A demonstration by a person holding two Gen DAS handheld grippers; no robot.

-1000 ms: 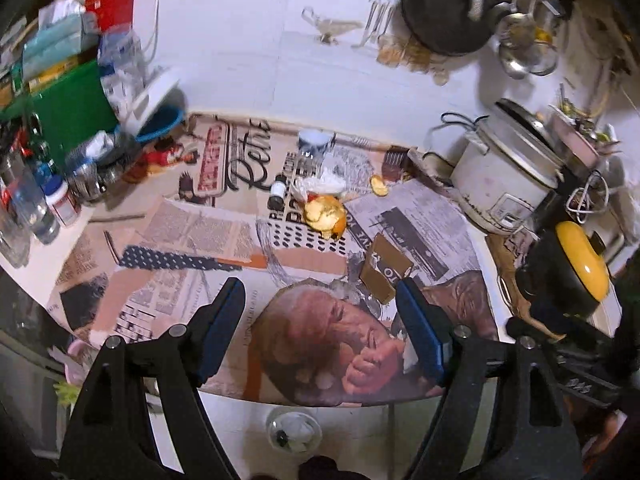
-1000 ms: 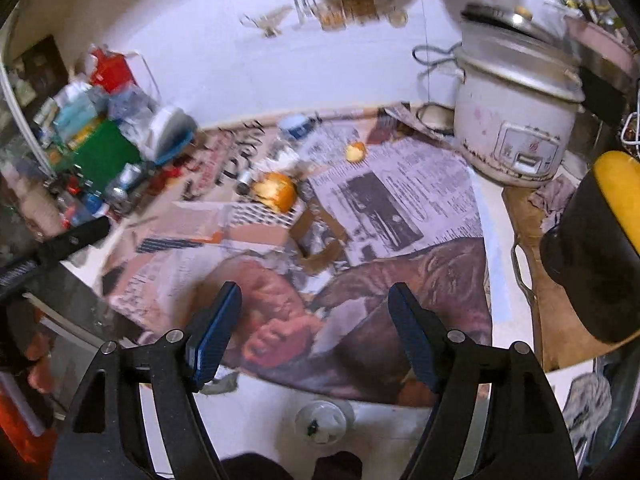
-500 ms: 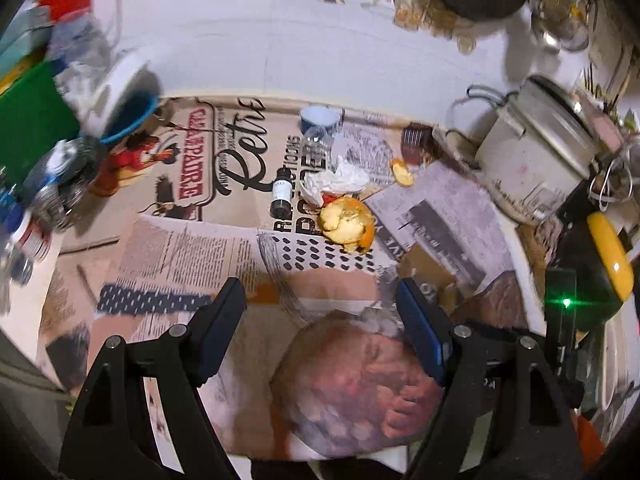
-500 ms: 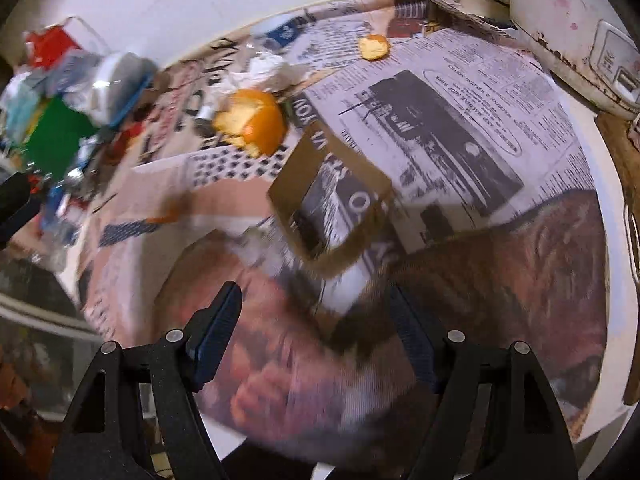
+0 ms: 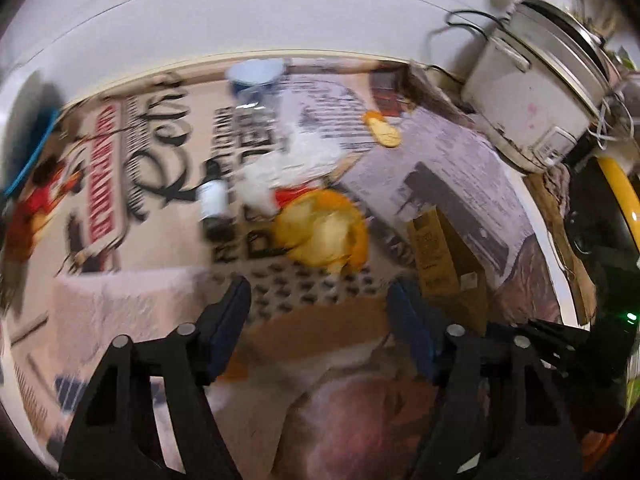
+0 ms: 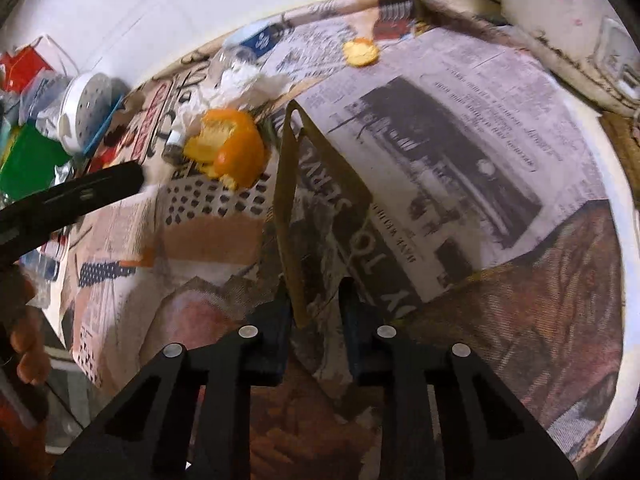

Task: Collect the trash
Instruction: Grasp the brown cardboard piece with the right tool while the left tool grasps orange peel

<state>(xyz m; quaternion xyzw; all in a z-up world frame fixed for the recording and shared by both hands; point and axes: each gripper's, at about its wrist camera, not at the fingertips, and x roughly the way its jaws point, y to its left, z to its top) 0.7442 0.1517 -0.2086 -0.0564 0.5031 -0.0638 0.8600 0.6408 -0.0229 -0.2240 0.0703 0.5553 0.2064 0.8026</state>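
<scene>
I had only just begun. My right gripper (image 6: 313, 312) had its jaws drawn in around the near edge of the flattened brown carton (image 6: 316, 200), which stood tilted on the newspaper (image 6: 460, 128); a thin gap showed beside the card, so I could not tell whether the grip had bitten. My left gripper (image 5: 320, 320) hung with its jaws spread wide and nothing between them, the big orange peel (image 5: 322, 232) just ahead at twelve o'clock.

As far as I could judge, nothing had been collected yet. Still lying on the paper were that big peel, the crumpled white tissue (image 5: 288, 160) touching it at about eleven o'clock, the small bottle (image 5: 213, 200) just to its nine o'clock, and a smaller peel piece (image 5: 382, 130) farther off at one o'clock, toward the rice cooker (image 5: 532, 96). No bin showed in either view.
</scene>
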